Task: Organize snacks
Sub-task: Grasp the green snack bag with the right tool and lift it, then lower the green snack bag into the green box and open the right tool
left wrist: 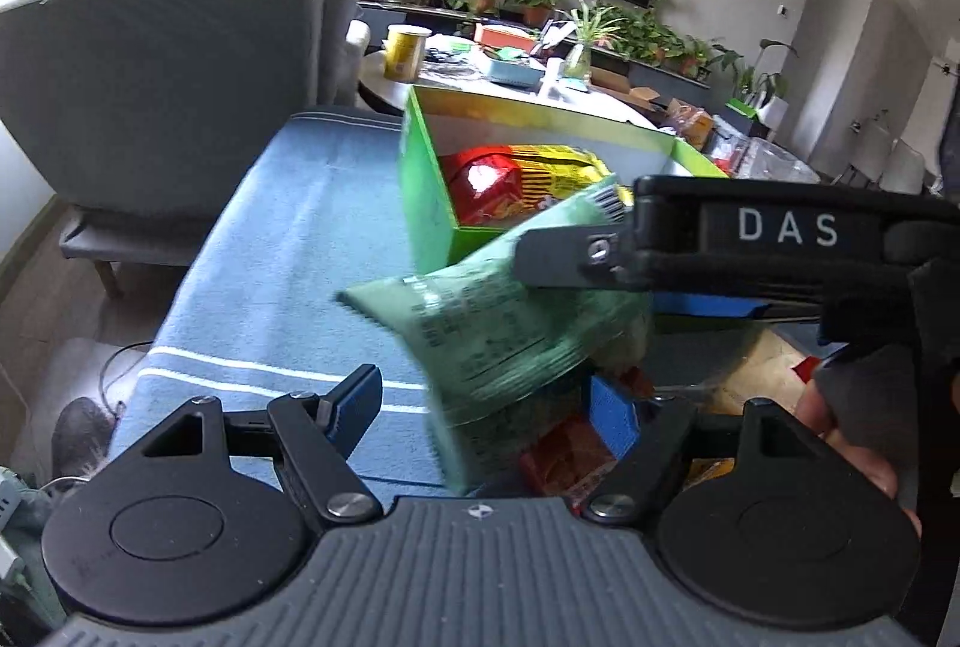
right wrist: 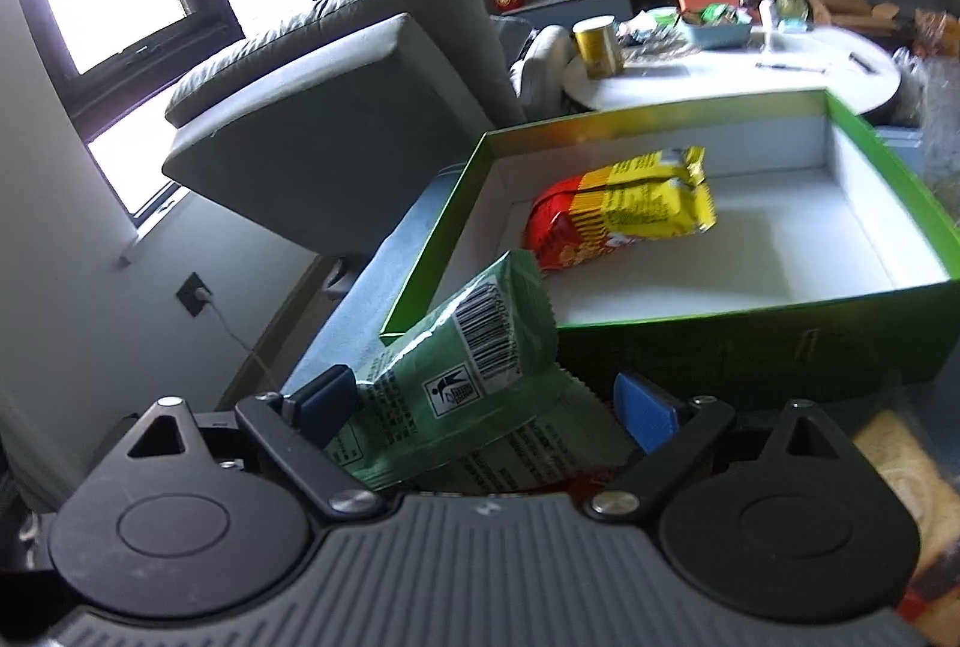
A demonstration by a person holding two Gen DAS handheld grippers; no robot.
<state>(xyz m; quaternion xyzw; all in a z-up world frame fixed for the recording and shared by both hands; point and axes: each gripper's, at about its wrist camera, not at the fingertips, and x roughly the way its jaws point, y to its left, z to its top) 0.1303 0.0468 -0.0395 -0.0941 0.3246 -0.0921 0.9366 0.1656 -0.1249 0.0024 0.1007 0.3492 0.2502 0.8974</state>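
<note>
A green snack packet (right wrist: 474, 383) with a barcode sits between my right gripper's (right wrist: 486, 407) blue pads, held near the front left corner of a green box (right wrist: 750, 341). The box has a white inside and holds a red and yellow snack bag (right wrist: 630, 209). In the left wrist view the same green packet (left wrist: 498, 323) hangs from the right gripper's black fingers (left wrist: 564, 257) in front of the box (left wrist: 426, 185). My left gripper (left wrist: 486, 407) is open and empty below the packet, over more snack packs (left wrist: 570, 461).
The box stands on a blue striped cloth (left wrist: 288, 251). A grey armchair (left wrist: 162, 65) is at the left. Behind stands a round white table (right wrist: 750, 77) with a yellow cup (right wrist: 597, 44), clutter and plants. More packets lie at the right (right wrist: 906, 473).
</note>
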